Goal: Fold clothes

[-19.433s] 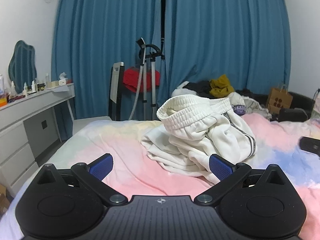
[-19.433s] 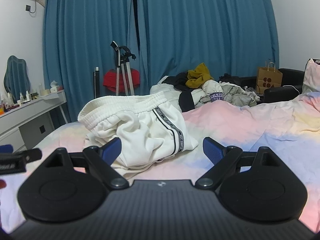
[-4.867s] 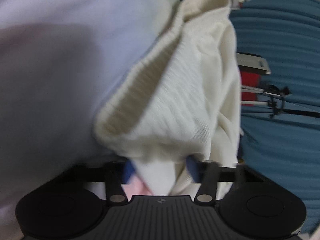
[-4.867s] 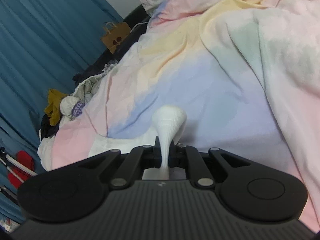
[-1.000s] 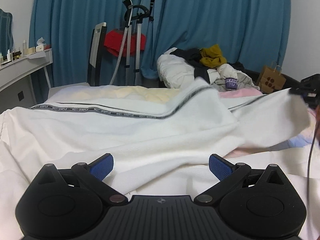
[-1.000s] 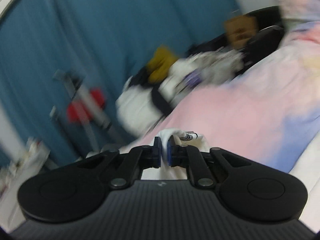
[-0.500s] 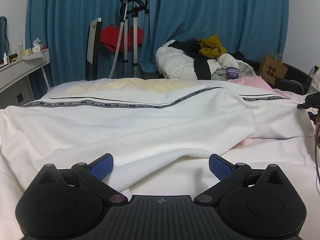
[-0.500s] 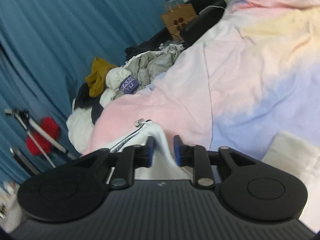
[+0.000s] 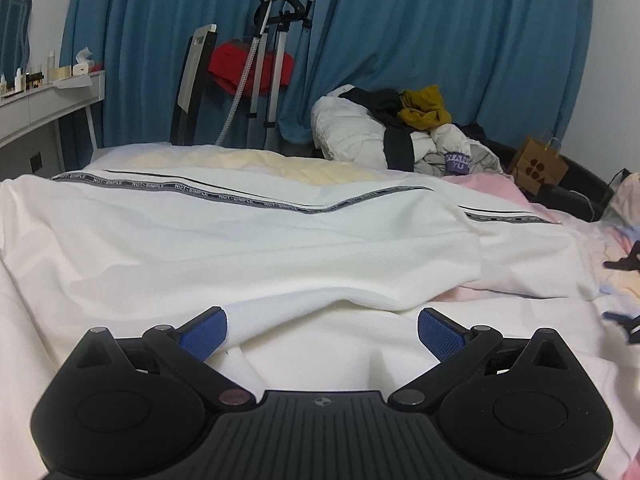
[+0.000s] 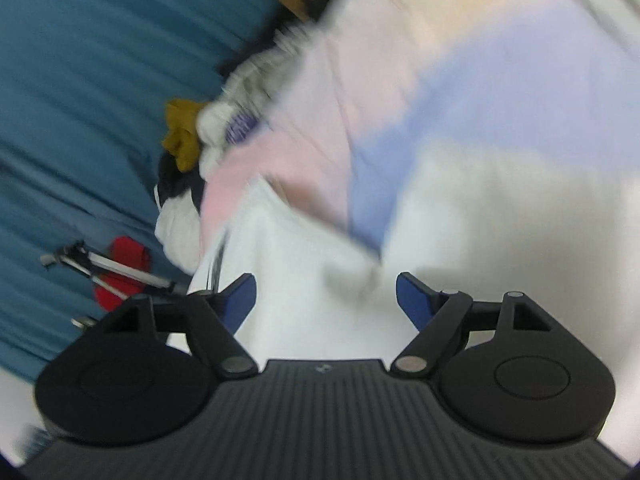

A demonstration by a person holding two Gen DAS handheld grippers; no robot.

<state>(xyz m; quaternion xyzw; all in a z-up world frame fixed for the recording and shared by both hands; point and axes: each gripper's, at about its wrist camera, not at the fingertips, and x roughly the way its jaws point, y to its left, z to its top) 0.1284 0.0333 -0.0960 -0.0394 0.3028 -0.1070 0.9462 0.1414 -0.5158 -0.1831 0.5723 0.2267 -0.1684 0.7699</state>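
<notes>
White trousers (image 9: pixel 256 248) with a black lettered side stripe (image 9: pixel 256 200) lie spread across the pastel bed, one leg laid over the other. My left gripper (image 9: pixel 320 330) is open and empty, low over the near edge of the fabric. My right gripper (image 10: pixel 325 294) is open and empty above the trousers (image 10: pixel 288 264) at the leg end; its view is tilted and blurred. Part of the right gripper (image 9: pixel 628 264) shows at the right edge of the left wrist view.
A pile of other clothes (image 9: pixel 404 132) lies at the far side of the bed. A garment steamer stand (image 9: pixel 272 60), a chair (image 9: pixel 192 88), a brown paper bag (image 9: pixel 538 166) and a white dresser (image 9: pixel 44 104) stand beyond, before blue curtains. Pastel bedding (image 10: pixel 460 92) stretches right.
My right gripper has opened and let go of the trouser leg end, and is swinging away. The upper leg has settled flat on the bed. My left gripper stays open and has barely moved.
</notes>
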